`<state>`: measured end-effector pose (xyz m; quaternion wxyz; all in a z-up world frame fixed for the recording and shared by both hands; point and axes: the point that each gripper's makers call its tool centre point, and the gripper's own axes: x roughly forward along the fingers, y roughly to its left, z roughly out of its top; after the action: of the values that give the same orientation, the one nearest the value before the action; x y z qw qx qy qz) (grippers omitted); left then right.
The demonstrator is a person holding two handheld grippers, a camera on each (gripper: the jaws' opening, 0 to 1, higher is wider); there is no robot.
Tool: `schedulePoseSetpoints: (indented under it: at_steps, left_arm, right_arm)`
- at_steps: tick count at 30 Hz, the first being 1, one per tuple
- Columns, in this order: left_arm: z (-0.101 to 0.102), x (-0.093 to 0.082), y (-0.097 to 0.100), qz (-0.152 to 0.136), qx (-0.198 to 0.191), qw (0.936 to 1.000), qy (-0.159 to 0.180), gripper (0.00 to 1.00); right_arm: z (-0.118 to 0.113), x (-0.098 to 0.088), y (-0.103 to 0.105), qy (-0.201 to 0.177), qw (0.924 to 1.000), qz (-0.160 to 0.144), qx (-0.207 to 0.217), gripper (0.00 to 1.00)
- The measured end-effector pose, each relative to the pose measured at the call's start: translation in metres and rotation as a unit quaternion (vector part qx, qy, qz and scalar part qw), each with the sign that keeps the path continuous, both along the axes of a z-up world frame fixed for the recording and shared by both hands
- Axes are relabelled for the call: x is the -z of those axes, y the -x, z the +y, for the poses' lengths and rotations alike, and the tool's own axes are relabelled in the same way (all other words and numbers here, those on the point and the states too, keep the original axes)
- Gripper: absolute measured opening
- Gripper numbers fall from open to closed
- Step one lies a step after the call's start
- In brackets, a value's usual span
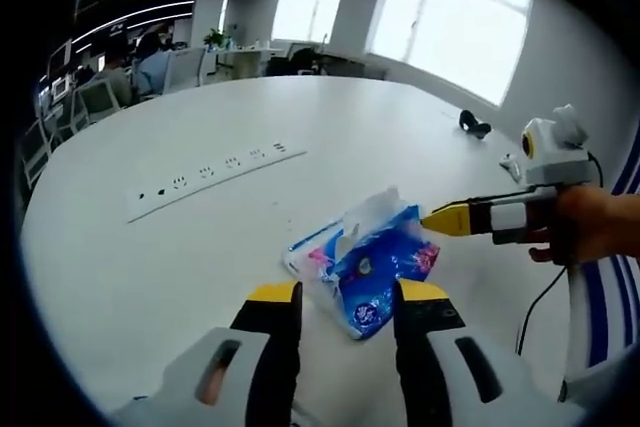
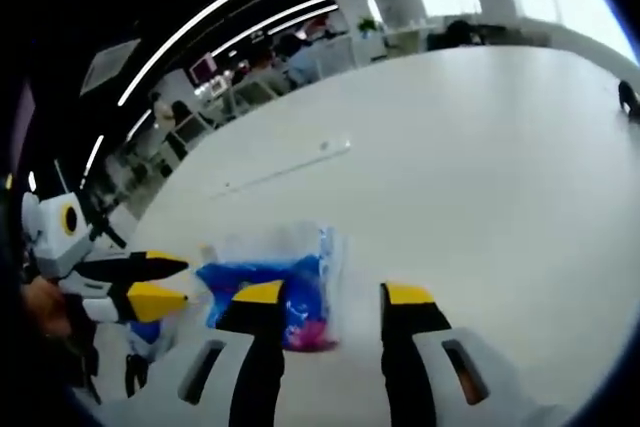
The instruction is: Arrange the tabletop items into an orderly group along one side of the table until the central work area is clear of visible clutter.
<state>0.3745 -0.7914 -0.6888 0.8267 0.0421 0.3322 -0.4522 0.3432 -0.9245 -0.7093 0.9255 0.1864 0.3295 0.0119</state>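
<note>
The tissue pack (image 1: 365, 265) lies just ahead of the left hand-held gripper (image 1: 348, 293), whose jaws gape empty. The right hand-held gripper (image 2: 322, 294), also wide and empty, nears the pack's other end on the counter (image 1: 200, 247).

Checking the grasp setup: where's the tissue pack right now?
In the left gripper view the tissue pack lies on the white table just ahead of the left tool, with the right tool's tip at its right edge.

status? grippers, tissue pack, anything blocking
Left gripper open, right gripper open. Tissue pack on the table, ungripped. No obstruction nearby.
</note>
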Motion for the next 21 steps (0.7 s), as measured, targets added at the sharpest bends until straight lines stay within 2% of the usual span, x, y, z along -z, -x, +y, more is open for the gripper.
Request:
schedulePoseSetpoints:
  at_steps: [4,8,10,18,21]
  left_arm:
    - [0.004,-0.004,0.003,-0.005,0.0,1.0,0.0,0.42]
    - [0.007,-0.008,0.012,-0.018,0.014,0.9997,-0.001,0.54]
    - [0.011,-0.008,0.014,-0.02,0.014,0.9997,-0.005,0.56]
    - [0.037,-0.015,0.014,-0.013,-0.017,0.9997,0.007,0.62]
    - [0.045,-0.024,0.011,-0.009,-0.04,0.9988,0.028,0.64]
  right_arm:
    - [-0.001,-0.003,0.006,0.004,1.0,0.001,-0.003,0.41]
    - [-0.004,-0.008,0.011,0.009,1.0,-0.003,-0.002,0.46]
    - [-0.005,-0.009,0.014,0.011,0.9999,-0.002,-0.003,0.49]
    - [-0.001,-0.014,0.03,0.026,0.9994,-0.002,-0.021,0.6]
    - [0.0,-0.015,0.035,0.024,0.9995,-0.003,-0.022,0.62]
